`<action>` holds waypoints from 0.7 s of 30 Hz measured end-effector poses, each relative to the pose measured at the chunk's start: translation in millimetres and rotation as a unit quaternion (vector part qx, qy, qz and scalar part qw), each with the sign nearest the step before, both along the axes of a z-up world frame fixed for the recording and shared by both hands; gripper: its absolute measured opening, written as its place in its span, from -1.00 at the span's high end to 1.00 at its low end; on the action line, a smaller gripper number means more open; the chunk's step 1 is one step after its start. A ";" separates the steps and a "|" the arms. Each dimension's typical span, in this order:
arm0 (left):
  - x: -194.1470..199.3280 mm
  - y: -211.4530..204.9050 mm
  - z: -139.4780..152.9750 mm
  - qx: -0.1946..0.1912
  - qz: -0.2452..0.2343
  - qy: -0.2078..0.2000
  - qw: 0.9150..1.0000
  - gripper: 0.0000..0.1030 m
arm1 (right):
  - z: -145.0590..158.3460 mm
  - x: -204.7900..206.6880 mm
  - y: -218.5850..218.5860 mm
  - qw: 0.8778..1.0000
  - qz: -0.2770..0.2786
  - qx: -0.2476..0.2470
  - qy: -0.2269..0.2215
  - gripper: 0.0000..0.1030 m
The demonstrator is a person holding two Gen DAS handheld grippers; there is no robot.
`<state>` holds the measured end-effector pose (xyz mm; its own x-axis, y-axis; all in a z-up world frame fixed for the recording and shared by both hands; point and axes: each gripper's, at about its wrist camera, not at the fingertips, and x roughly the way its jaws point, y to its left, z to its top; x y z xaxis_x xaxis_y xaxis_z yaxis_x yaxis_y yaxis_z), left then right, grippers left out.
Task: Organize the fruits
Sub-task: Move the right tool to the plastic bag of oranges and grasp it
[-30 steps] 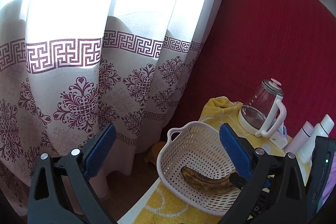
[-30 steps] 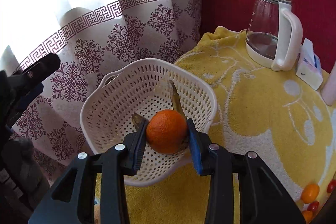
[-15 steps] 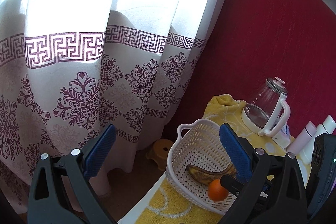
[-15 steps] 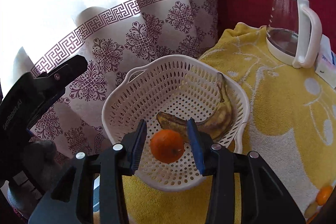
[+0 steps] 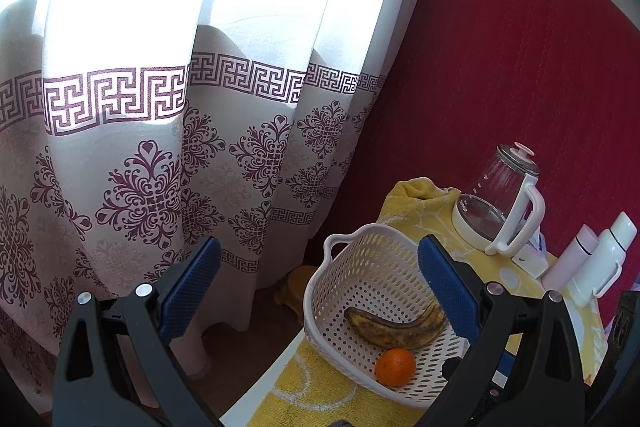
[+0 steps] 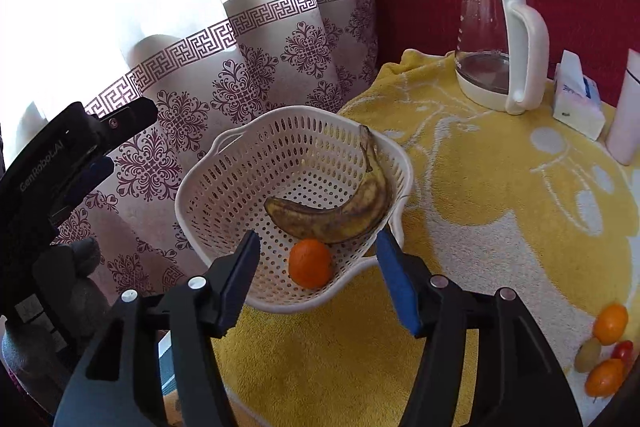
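Between the spread jaws of the right gripper (image 6: 318,269), a little beyond their tips, an orange (image 6: 310,263) lies on the near floor of a white perforated basket (image 6: 224,183); neither blue pad touches it, so the jaws stand released and hold nothing. Just behind the orange, touching it or nearly so, a brown-spotted banana (image 6: 340,213) curves along the basket's right side, its stem pointing up against the far right rim. That gripper hangs above the near rim of the basket and looks down into it at a slant.

Left of the basket, the left gripper (image 5: 318,277) is raised and points toward the patterned curtain (image 5: 168,131), with its jaws parted wide and nothing between them. From its view the basket sits low on the right, partly behind the right jaw, with the banana and orange inside. In the right wrist view this gripper shows as a black body at the far left edge.

Under the basket a yellow towel (image 6: 480,211) covers the table. A glass kettle (image 6: 496,39) with a white handle stands at the far right on the towel, well apart from the basket, with a small white carton (image 6: 578,99) beside it. At the near right edge lie two more small oranges, a greenish fruit and a red one, clustered together (image 6: 604,351)
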<state>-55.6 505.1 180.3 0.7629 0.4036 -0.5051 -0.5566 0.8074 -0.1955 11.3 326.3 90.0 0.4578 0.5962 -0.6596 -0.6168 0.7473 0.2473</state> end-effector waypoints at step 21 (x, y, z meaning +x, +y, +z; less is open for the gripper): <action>3.1 -36.1 2.0 0.026 -0.043 -0.003 0.999 -0.94 | -17.5 -4.6 -93.3 0.993 -0.117 0.027 0.019 -0.32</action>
<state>-52.5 469.0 182.4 0.7990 0.3626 -0.4797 -0.4840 0.8612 -0.1553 6.8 233.0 72.5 0.5634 0.5116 -0.6488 -0.4183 0.8538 0.3099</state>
